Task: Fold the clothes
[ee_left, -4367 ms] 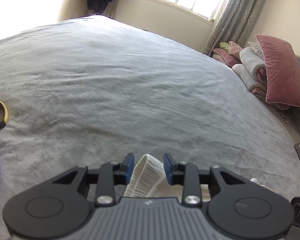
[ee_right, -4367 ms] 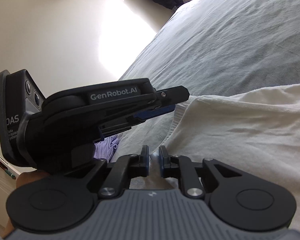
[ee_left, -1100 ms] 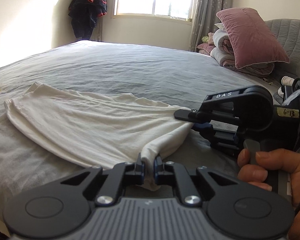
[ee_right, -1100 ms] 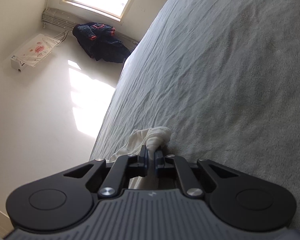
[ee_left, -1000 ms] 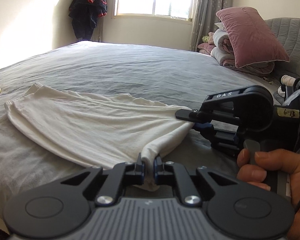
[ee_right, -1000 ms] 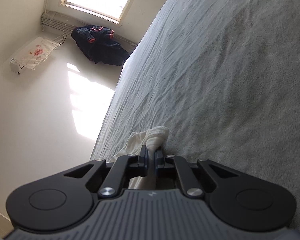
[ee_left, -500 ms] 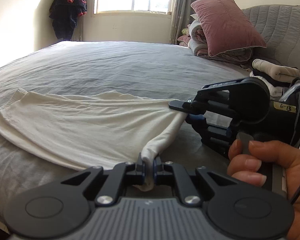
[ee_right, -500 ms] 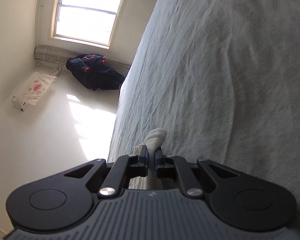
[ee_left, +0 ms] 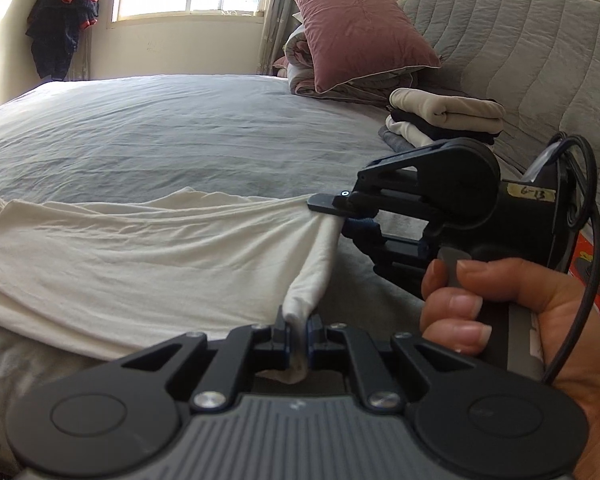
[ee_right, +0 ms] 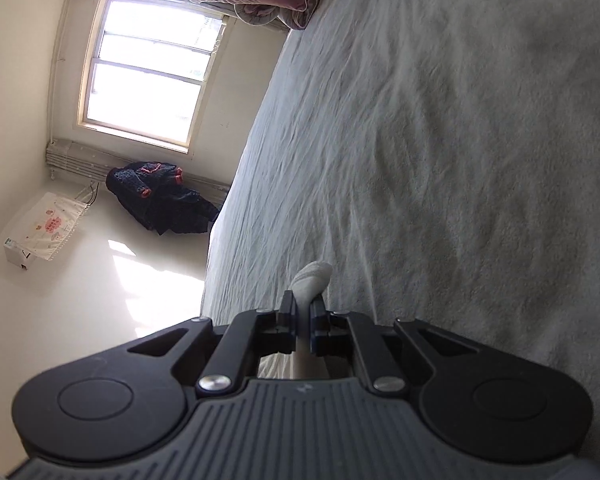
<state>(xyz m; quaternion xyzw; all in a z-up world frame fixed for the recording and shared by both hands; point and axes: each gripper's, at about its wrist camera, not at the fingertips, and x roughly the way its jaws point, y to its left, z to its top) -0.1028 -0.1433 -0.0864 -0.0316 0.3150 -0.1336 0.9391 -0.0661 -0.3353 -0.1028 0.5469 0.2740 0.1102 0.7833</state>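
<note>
So far I have a stack [ee_left: 444,116] folded far right; both my left gripper [ee_left: 296,330] and right gripper [ee_left: 332,214] pinch the shirt [ee_left: 140,256], spread unfolded on the bed [ee_left: 180,128].

1. Beyond my left gripper [ee_left: 298,326] the grey bed [ee_left: 188,136] lies bare far back toward the window wall: open room.
2. The white garment [ee_left: 140,256] covers the near left stretch.
3. My right gripper [ee_left: 340,216] and hand [ee_left: 512,312] block the near right.
4. Far right, a stack of folded clothes [ee_left: 444,118] and a pink pillow [ee_left: 360,28] on bedding close that corner.
</note>
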